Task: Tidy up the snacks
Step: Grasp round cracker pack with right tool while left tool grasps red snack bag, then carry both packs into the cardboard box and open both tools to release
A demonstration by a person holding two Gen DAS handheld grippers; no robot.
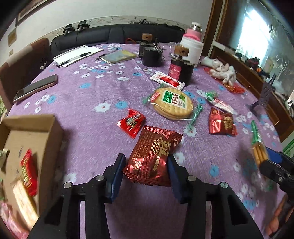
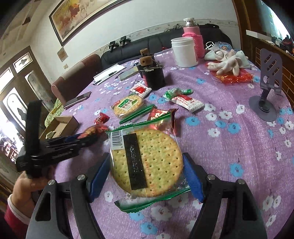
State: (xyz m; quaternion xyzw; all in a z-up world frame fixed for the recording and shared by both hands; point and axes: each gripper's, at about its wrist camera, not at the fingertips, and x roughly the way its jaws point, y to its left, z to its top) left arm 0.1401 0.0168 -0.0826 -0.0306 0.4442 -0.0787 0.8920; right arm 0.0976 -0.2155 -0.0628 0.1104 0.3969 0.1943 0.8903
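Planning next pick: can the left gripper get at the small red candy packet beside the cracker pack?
Probably not yet: the left gripper is shut on a dark red snack packet. The small red candy packet itself lies uncovered.

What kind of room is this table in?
Most likely a home living or dining room: a dark sofa runs along the wall behind the table, a framed painting hangs above it, and a floral tablecloth is strewn with everyday clutter.
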